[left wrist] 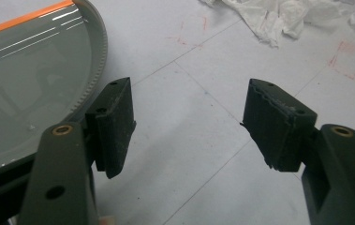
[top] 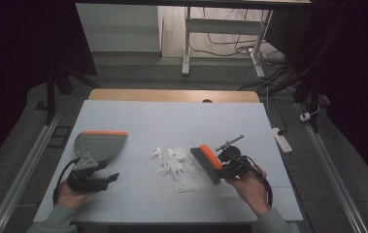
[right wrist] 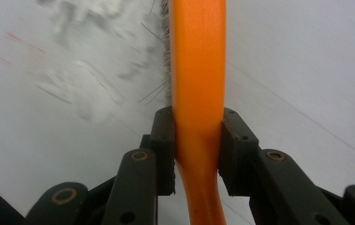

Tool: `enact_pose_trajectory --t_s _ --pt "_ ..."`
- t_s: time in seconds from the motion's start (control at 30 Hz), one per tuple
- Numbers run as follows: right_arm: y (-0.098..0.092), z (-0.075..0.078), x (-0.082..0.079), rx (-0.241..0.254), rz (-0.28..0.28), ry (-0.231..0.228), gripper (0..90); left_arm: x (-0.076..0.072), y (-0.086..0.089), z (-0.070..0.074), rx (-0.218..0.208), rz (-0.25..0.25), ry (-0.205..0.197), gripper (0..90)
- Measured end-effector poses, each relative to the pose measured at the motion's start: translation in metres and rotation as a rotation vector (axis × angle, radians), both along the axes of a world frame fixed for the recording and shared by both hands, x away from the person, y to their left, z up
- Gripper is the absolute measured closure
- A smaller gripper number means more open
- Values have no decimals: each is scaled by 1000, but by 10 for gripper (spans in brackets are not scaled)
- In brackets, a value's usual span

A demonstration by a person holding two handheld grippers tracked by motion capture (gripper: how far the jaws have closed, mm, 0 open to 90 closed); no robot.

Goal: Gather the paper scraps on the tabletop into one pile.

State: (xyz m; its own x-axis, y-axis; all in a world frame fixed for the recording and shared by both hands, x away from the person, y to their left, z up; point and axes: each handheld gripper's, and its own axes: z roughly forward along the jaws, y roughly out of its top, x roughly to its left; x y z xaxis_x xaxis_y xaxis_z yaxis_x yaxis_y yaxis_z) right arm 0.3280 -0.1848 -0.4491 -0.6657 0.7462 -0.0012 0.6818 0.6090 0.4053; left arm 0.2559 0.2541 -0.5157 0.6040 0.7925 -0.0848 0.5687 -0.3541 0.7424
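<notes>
The right gripper (top: pixel 226 164) was clamped on the orange handle of a brush (top: pixel 209 161), its two black pads pressing the handle from both sides, as the right gripper view showed (right wrist: pixel 197 150). The brush (right wrist: pixel 197 61) lay over the right part of the pale worktop (top: pixel 172 116), with its dark bristles turned toward a heap of white paper scraps (top: pixel 174 162) in the middle. The bristles sat at the right edge of that heap, touching or just beside the nearest scraps. In the right gripper view the scraps (right wrist: pixel 81 89) were blurred to the left of the brush.

The left gripper (top: pixel 101 179) stood open with nothing between its pads, low over the near left of the worktop; the left gripper view (left wrist: pixel 189 126) showed bare surface in the gap. Just beyond it lay a grey dustpan (top: pixel 99 145) with an orange lip, well apart from the scraps. In the left gripper view the dustpan (left wrist: pixel 30 89) sat just to the left of the left pad, and the scraps (left wrist: pixel 283 16) lay far off at the upper right.
</notes>
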Motion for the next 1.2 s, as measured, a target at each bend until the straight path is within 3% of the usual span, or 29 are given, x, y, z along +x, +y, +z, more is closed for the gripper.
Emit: enact_pose_trajectory --t_s 0.17,0.33,0.47,0.6,0.7,0.8,0.9,1.0,1.1,1.2 --pt "29 -7 13 35 44 -36 698 0 0 0 2 2 0 345" --pt "41 0 20 131 77 -74 698 0 1 -1 3 4 2 346" --pt "31 16 14 159 88 -125 697 0 0 -1 5 2 3 346" --pt "14 30 5 183 100 -142 697 0 -1 -1 9 0 3 346" --pt "7 36 -2 185 143 -142 697 0 -1 -1 8 0 2 346" --pt "9 33 -10 159 267 -95 697 0 -1 -1 6 2 2 346" --pt "20 22 -21 75 379 -44 698 0 -1 -1 8 2 3 346" --pt "34 11 -29 24 468 -1 698 0 -1 -1 9 1 2 346" --pt "47 2 -34 -8 550 6 698 0 0 -1 12 0 4 346" --pt "59 -4 -30 -41 578 -24 698 0 -1 -1 12 1 3 346"
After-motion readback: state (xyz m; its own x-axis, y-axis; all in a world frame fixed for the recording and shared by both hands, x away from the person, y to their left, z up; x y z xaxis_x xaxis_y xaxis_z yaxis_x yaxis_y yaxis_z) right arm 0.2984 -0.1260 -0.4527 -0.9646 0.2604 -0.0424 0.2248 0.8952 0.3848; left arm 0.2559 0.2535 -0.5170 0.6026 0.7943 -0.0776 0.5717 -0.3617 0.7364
